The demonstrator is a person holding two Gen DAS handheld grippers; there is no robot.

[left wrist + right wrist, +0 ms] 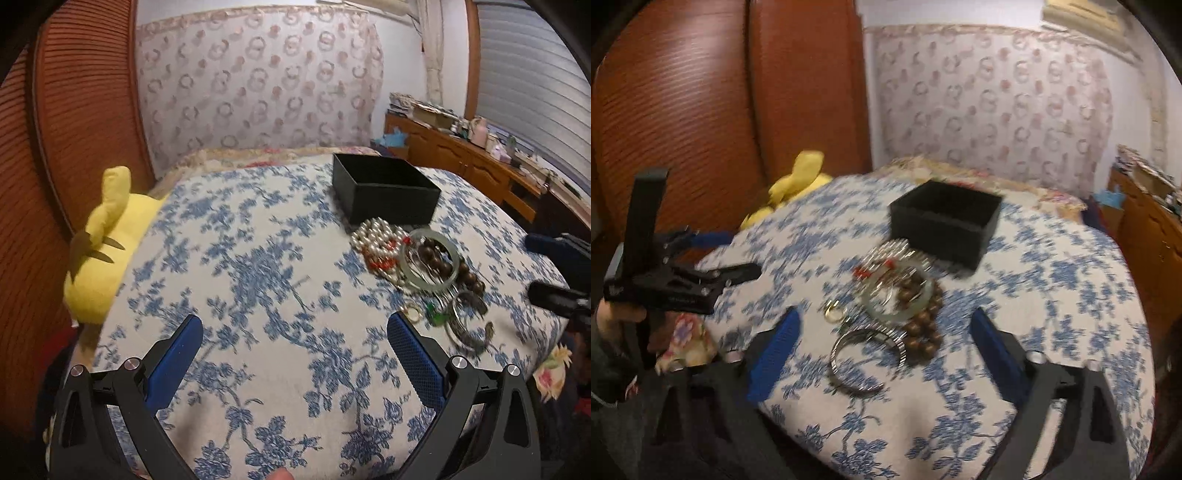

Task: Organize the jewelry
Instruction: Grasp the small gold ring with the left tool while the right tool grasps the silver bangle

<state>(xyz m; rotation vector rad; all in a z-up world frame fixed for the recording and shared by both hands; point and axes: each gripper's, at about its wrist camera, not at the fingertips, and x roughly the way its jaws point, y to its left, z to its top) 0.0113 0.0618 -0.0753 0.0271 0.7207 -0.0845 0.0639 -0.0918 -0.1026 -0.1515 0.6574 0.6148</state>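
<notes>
An open black box (384, 188) (945, 225) stands on a blue floral bedspread (258, 266). In front of it lies a jewelry pile: a pearl necklace (376, 236), a pale green bangle (430, 264) (897, 295), brown wooden beads (469, 280) (923, 325), a silver cuff (467, 325) (860, 358) and a small gold ring (412, 312) (834, 312). My left gripper (295, 325) is open and empty, left of the pile. My right gripper (884, 321) is open and empty, hovering over the silver cuff and beads. It also shows at the left wrist view's right edge (557, 273).
A yellow plush toy (103, 251) (790, 192) lies at the bed's left edge by a brown ribbed headboard (74, 110). A wooden dresser (480, 162) with clutter stands at the right. A patterned curtain (258, 85) hangs behind the bed.
</notes>
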